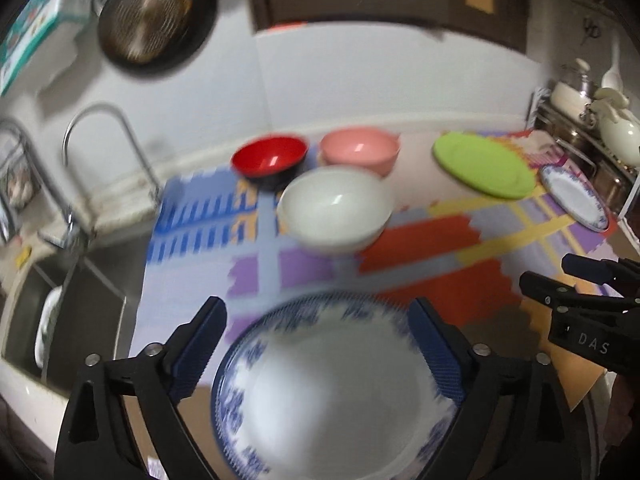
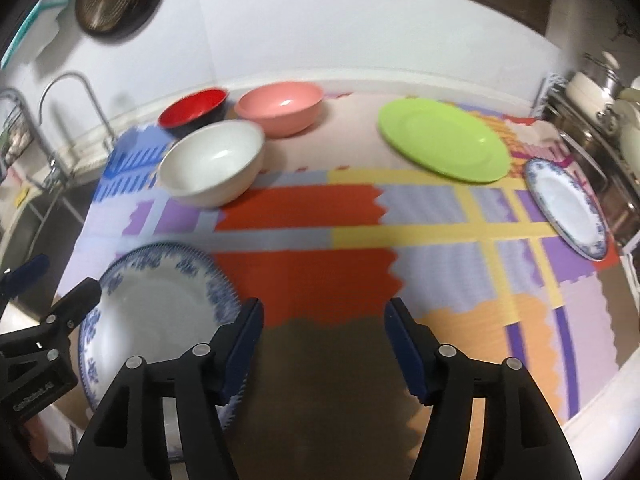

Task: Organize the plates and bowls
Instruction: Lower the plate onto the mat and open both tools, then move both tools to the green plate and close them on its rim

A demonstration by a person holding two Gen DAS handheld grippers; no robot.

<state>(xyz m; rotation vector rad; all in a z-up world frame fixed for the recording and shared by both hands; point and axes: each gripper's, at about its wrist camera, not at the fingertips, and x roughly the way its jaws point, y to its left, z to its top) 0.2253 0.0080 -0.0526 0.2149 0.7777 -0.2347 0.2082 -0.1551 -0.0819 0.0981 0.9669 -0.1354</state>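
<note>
A blue-and-white plate [image 1: 336, 392] lies near the mat's front edge, right under my open left gripper [image 1: 316, 344], whose fingers stand either side of it. The same plate shows in the right wrist view [image 2: 160, 312]. My right gripper [image 2: 322, 344] is open and empty, to the right of that plate. Behind stand a white bowl [image 1: 335, 208] [image 2: 214, 166], a red bowl [image 1: 270, 158] [image 2: 192, 111] and a pink bowl [image 1: 360, 149] [image 2: 280, 108]. A green plate [image 1: 482, 164] [image 2: 444, 144] and a second blue-and-white plate [image 1: 574, 196] [image 2: 566, 208] lie at the right.
A colourful foam mat [image 2: 360, 220] covers the counter. A sink [image 1: 60, 300] with a tap [image 1: 100, 140] is at the left. A metal rack with pots [image 1: 592, 120] stands at the far right. A pan [image 1: 148, 20] hangs on the wall.
</note>
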